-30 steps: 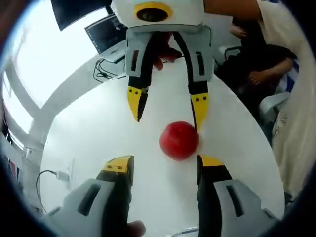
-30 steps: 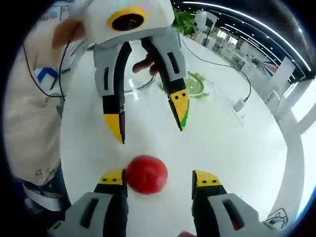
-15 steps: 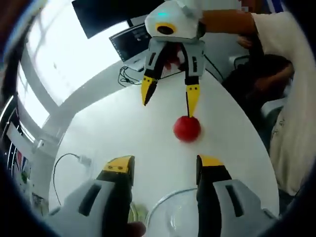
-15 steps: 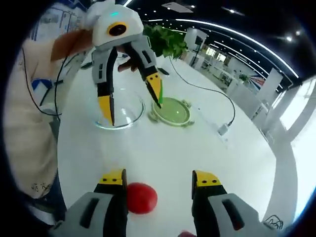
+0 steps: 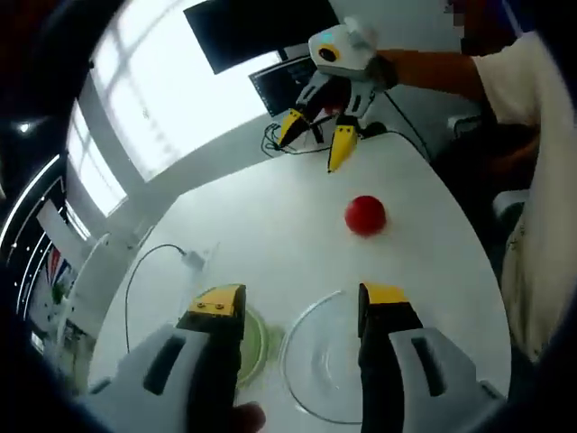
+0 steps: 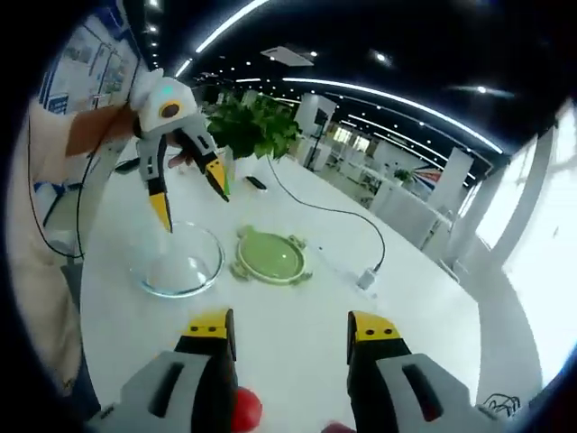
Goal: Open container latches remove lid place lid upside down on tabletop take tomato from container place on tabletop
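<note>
In the left gripper view, your left tongs stand wide open with nothing between the jaws. Just beyond them, on the white bench, sits the clear container, open side up, partly behind the right jaw. Beside it, behind the left jaw, lies the green lid, flat on the bench; a round piece, so it has no long axis to tell. Farther out, well apart from both, the tomato rests alone on the bench, round, its stem end not discernible. Beyond it your right tongs hang above the far edge, jaws spread and holding nothing. A cable with a plug lies off to the left side.

In the right gripper view, your right tongs are wide open and empty, with the tomato showing low beside the left jaw. Farther on, the container and the lid sit side by side, near but not touching. Your left tongs hover above the container, jaws apart, nothing in them. A plant stands at the far end.
</note>
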